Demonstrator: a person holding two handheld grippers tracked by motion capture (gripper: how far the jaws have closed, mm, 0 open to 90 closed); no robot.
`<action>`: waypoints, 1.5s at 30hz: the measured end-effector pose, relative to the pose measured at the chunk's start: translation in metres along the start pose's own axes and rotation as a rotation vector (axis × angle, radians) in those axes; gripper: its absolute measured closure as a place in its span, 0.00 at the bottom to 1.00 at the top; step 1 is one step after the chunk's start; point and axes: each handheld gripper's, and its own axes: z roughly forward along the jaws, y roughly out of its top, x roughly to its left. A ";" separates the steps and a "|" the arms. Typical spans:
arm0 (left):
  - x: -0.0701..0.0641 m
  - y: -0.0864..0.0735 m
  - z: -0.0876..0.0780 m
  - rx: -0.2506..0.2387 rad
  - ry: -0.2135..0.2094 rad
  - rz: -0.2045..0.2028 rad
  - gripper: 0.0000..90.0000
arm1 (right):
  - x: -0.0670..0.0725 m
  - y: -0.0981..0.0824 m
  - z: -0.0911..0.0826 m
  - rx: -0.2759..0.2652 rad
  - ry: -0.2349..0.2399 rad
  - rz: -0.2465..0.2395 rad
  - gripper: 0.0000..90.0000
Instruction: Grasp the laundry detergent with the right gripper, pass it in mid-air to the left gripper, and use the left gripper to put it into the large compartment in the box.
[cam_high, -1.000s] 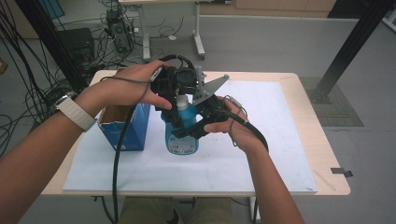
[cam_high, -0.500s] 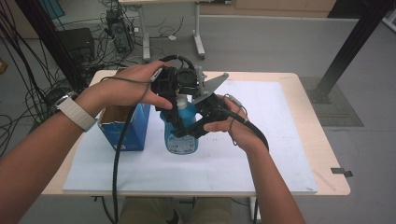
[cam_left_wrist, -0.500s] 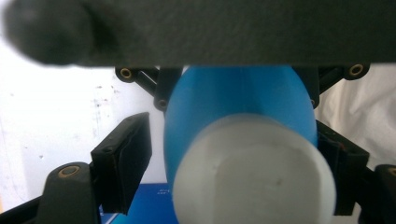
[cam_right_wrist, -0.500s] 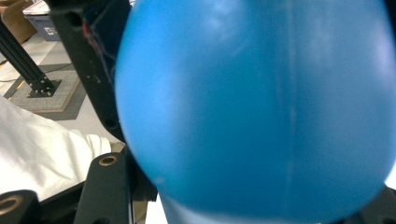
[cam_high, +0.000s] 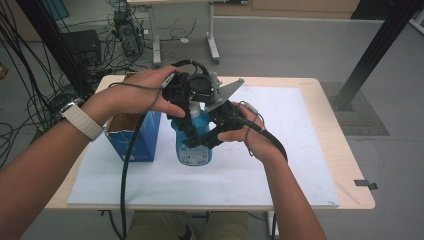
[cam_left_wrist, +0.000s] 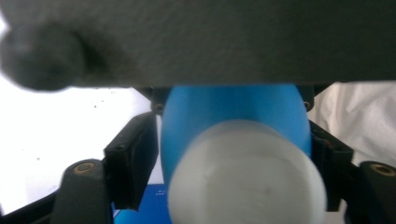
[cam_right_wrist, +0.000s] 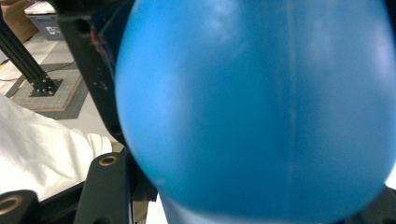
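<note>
White sheeting is covering the bench (cam_high: 300, 170), where the blue bottle (cam_high: 194, 145) is standing beside a blue box (cam_high: 135, 142). Your left claw (cam_left_wrist: 224, 158) is flanking its neck; your right claw (cam_high: 202, 141) is clasping its body. Uneven pulling risks tipping it.

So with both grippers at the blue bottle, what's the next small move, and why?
Probably twist the white cap with the left gripper while the right gripper steadies the blue bottle. The left's jaws flank the neck by the cap, the right's hold the body, and the bottle stands upright beside the box.
</note>
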 end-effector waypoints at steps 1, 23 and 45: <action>0.000 0.000 0.000 -0.002 -0.001 0.002 0.35 | 0.000 0.000 0.000 -0.001 0.000 0.000 0.47; -0.001 -0.001 0.001 -0.002 -0.013 0.006 0.41 | -0.001 -0.001 0.002 0.002 0.002 -0.006 0.47; -0.001 -0.001 0.002 -0.001 -0.015 -0.005 0.42 | -0.001 -0.002 0.002 0.004 0.004 -0.012 0.47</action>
